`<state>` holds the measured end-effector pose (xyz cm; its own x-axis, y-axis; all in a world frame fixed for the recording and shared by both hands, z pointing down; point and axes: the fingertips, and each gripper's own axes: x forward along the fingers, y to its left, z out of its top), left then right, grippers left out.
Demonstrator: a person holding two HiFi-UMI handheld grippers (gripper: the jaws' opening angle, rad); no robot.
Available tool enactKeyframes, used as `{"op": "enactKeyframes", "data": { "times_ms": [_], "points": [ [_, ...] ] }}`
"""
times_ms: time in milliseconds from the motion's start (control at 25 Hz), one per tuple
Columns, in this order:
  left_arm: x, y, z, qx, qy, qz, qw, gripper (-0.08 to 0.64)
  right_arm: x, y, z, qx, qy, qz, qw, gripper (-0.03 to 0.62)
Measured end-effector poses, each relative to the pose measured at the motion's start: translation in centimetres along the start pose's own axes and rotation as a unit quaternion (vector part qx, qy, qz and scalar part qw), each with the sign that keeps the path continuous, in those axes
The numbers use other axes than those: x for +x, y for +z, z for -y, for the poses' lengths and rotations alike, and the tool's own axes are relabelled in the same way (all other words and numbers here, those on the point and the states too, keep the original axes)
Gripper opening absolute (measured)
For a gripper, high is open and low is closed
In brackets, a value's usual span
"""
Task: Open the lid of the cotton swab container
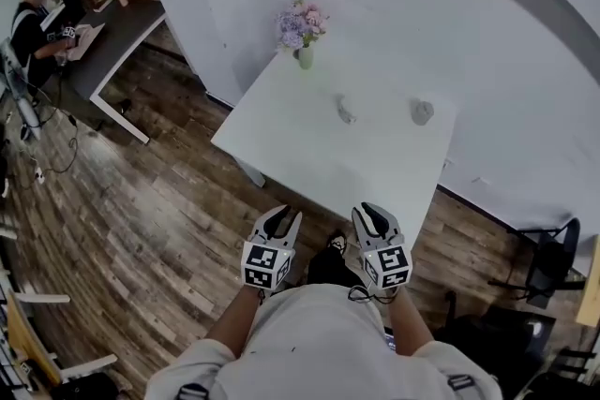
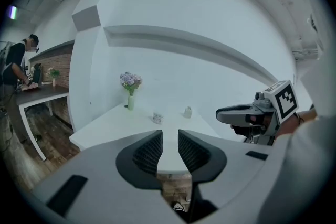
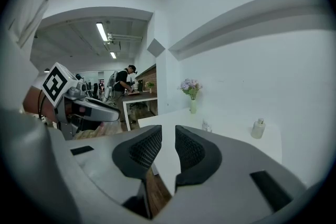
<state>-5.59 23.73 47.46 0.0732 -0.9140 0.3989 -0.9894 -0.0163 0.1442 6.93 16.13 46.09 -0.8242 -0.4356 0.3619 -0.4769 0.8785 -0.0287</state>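
Cotton swab container (image 1: 345, 112), which I take to be the small clear pot, stands on the white desk (image 1: 309, 155) about midway between its near and far edges, with a small bottle (image 1: 422, 112) off toward the right edge and a vase of flowers (image 1: 302, 33) at the far corner. My left tool (image 1: 280, 220) and right tool (image 1: 373, 218) both hang short of the desk's near edge, well apart from the pot. Each is released: a narrow gap shows between the ribbed pads, with nothing in it. The pot lies straight ahead and between the two. From above it sits closer to the right tool's line, yet the left tool's view has it dead over its gap. It is too small to tell where the lid sits.
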Motion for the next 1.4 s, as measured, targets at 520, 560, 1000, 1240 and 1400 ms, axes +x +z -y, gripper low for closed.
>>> {"op": "enactKeyframes", "data": {
  "times_ms": [520, 560, 1000, 1240, 1400],
  "points": [
    [16.0, 6.3, -0.3, 0.020, -0.015, -0.053, 0.9983, 0.103, 8.6, 0.8, 12.6, 0.018, 0.025, -0.044, 0.999, 0.086],
    [16.9, 6.3, -0.2, 0.021, -0.018, -0.057, 0.9980, 0.103, 9.1, 0.6, 13.3, 0.022, 0.024, -0.046, 0.998, 0.086],
    [25.3, 5.6, -3.1, 0.019, -0.074, -0.100, 0.9920, 0.103, 14.8, -1.7, 17.6, 0.036, -0.011, -0.093, 0.995, 0.089],
    [29.9, 5.8, -5.2, 0.032, -0.121, -0.121, 0.9848, 0.103, 19.0, -2.0, 18.8, 0.040, -0.029, -0.124, 0.991, 0.112],
    [31.6, 5.5, -6.9, 0.039, -0.138, -0.131, 0.9809, 0.103, 22.5, -2.7, 19.3, 0.033, -0.032, -0.144, 0.988, 0.121]
  ]
}}
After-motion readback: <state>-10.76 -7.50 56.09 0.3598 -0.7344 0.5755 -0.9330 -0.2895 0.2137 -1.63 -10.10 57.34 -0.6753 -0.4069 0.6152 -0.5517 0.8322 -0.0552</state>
